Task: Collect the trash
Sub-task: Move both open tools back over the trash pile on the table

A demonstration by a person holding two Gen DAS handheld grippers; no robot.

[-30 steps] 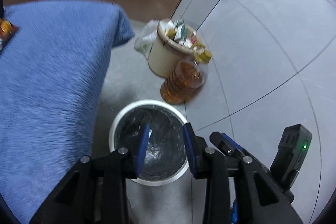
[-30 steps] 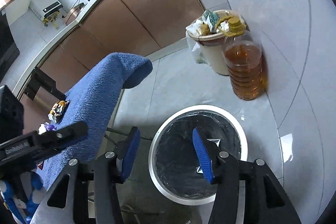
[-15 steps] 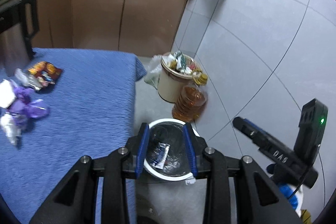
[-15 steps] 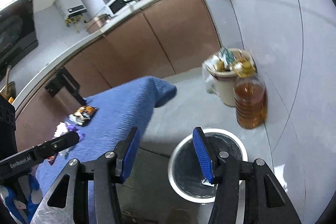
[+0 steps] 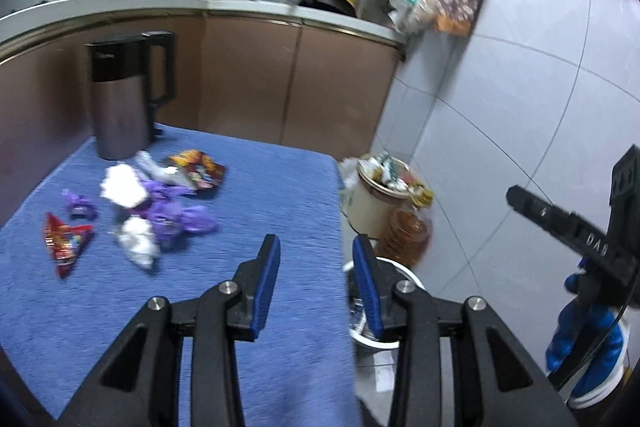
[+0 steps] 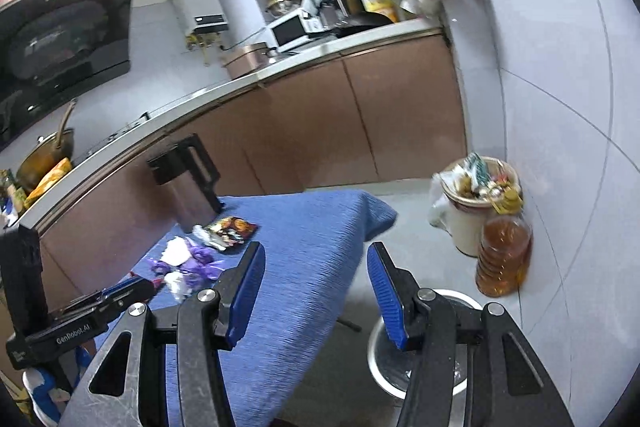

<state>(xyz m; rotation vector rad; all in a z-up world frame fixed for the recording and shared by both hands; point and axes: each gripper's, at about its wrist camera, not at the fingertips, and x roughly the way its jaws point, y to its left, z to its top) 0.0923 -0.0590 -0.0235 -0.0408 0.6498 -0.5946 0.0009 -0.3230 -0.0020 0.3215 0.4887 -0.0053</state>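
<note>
Now both grippers hang spread and empty: left gripper has the wrapper pile ahead-left on the blue cloth, right gripper above the bin.

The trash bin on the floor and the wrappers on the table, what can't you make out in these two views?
- Trash bin: left view, contents hidden by left tongs; right view, by right tongs.
- Wrappers: motion-blurred, print unreadable; too small in right view.
- Kettle: blurred.
</note>
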